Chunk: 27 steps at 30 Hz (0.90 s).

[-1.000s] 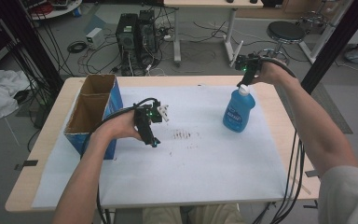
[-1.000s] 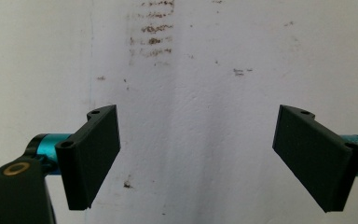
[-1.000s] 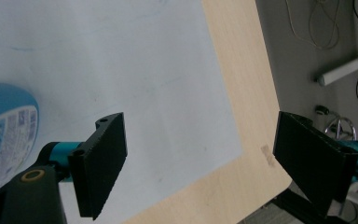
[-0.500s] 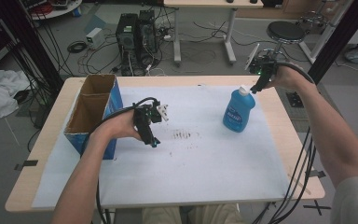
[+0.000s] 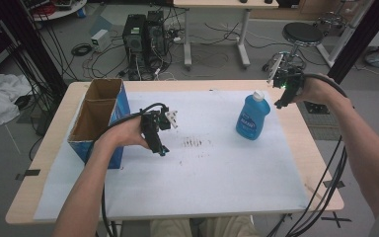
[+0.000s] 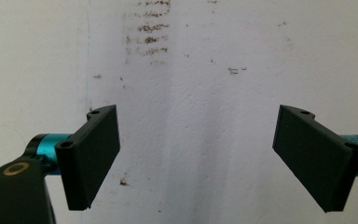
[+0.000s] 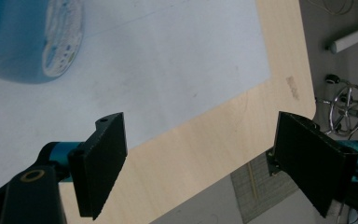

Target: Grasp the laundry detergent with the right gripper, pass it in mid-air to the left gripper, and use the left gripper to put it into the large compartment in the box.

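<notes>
A blue bottle (image 5: 250,115) with a white cap stands upright on the white sheet (image 5: 217,163) at the right of the table; its blurred side (image 7: 25,39) fills the upper left of the right gripper view. My right gripper (image 5: 282,98) hovers to the right of the bottle, apart from it, open and holding nothing (image 7: 200,163). My left gripper (image 5: 162,148) is held over the middle left of the sheet, open and holding nothing (image 6: 196,158), above dark smudges (image 6: 149,28).
An open cardboard box with blue sides (image 5: 98,118) stands at the table's left edge, beside my left hand. The wooden table edge (image 7: 242,116) runs under my right gripper. Cables trail from both grippers. A stool (image 5: 302,34) and computer towers (image 5: 145,29) stand beyond the table.
My right gripper has moved away from the bottle's cap, up and to the right, towards the table's far right corner. The bottle stays upright. My left gripper has not moved.
</notes>
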Each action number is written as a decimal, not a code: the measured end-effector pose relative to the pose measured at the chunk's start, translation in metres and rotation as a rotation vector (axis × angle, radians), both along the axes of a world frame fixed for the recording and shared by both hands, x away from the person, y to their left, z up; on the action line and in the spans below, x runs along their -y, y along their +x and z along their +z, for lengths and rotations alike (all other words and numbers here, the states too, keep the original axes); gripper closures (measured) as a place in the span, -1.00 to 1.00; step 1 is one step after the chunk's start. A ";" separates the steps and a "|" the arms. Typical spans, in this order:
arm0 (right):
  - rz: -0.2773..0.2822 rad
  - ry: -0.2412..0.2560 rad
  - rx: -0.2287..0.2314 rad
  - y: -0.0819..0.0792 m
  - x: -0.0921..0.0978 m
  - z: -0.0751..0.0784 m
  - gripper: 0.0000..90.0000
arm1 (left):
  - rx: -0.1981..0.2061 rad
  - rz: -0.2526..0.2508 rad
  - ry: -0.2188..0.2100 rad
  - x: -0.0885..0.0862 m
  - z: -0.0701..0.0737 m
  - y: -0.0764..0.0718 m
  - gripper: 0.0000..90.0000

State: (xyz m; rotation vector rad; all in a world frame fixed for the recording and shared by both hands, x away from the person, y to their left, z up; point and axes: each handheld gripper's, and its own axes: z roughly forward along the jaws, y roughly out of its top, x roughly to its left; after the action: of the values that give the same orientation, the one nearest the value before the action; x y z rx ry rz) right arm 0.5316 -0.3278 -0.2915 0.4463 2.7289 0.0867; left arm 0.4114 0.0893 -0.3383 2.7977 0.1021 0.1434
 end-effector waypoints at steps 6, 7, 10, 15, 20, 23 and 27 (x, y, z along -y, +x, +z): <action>-0.006 0.024 -0.019 -0.018 -0.001 0.005 -0.63 | 0.000 0.001 -0.004 0.000 0.000 0.000 -0.67; -0.007 0.023 -0.017 -0.021 -0.002 0.005 -0.63 | -0.001 0.001 -0.008 0.000 0.000 0.000 -0.67; -0.008 0.026 -0.016 -0.027 -0.004 0.006 -0.63 | 0.000 -0.001 -0.004 0.000 0.001 0.000 -0.67; -0.016 0.077 -0.029 -0.042 -0.007 0.005 -0.63 | 0.002 -0.003 -0.012 -0.001 0.002 0.000 -0.67; -0.027 0.127 -0.035 -0.051 -0.007 0.001 -0.63 | 0.003 0.000 -0.014 0.000 0.001 -0.001 -0.67; -0.038 0.180 -0.037 -0.058 -0.010 -0.005 -0.63 | 0.006 -0.006 -0.013 0.000 0.002 -0.001 -0.67; -0.060 0.241 -0.033 -0.063 -0.012 -0.009 -0.63 | 0.006 -0.004 -0.016 0.001 0.001 -0.001 -0.67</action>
State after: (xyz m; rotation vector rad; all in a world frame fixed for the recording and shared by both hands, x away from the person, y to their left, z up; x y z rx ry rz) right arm 0.4691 -0.3156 -0.3001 0.6011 2.7454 0.3979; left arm 0.4105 0.0881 -0.3368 2.7808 0.0955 0.1486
